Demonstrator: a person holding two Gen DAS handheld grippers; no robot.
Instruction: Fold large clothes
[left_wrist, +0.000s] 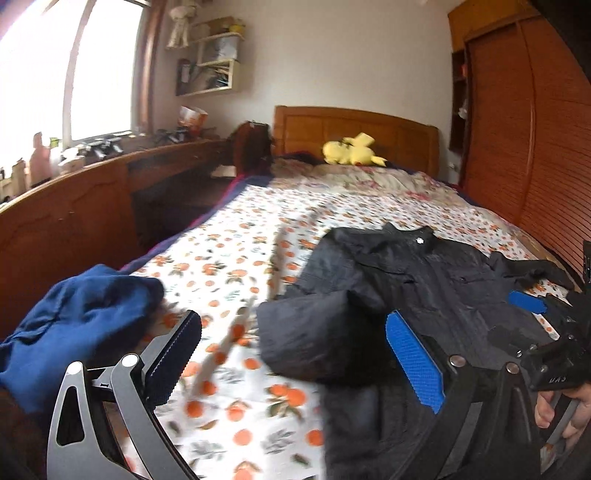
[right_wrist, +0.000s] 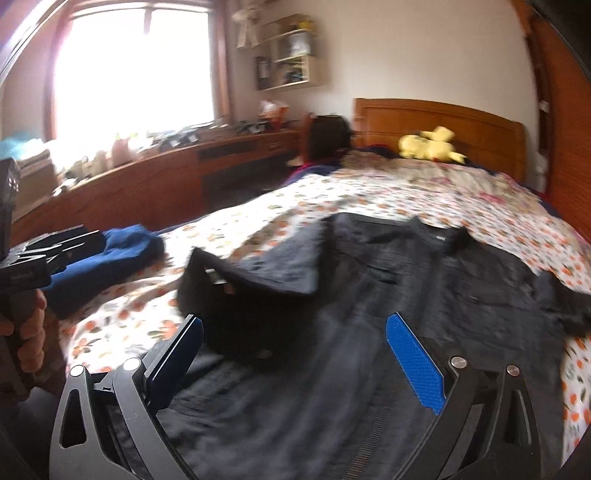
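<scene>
Risk is judged highest at the left sleeve (right_wrist: 251, 284), which is folded in over the chest of the jacket (left_wrist: 424, 280) and bulges loosely; if the next grip is taken on this padded roll alone, the sleeve is likely to slide open again and the fold to be lost. A second risk is seen in the slick, puffy fabric: a shallow pinch may slip off, or the top layer may be lifted without the layers beneath. The blue garment (left_wrist: 74, 325) lies near the left edge of the bed (left_wrist: 229, 258), apart from the jacket, and could be snagged by a wide sweep. The jacket is laid flat on the near right part of the bed, front up. Its long axis is run from hem, nearest the cameras, to collar (left_wrist: 417, 236), which is pointed toward the headboard (left_wrist: 351, 125). The other sleeve is spread out to the right. The left gripper (left_wrist: 295, 354) is held with jaws wide apart and nothing between the pads, above sheet and sleeve. The right gripper (right_wrist: 295, 354) is likewise spread apart over the lower front, nothing clamped. Both views are motion-blurred, so fine creases cannot be told.
</scene>
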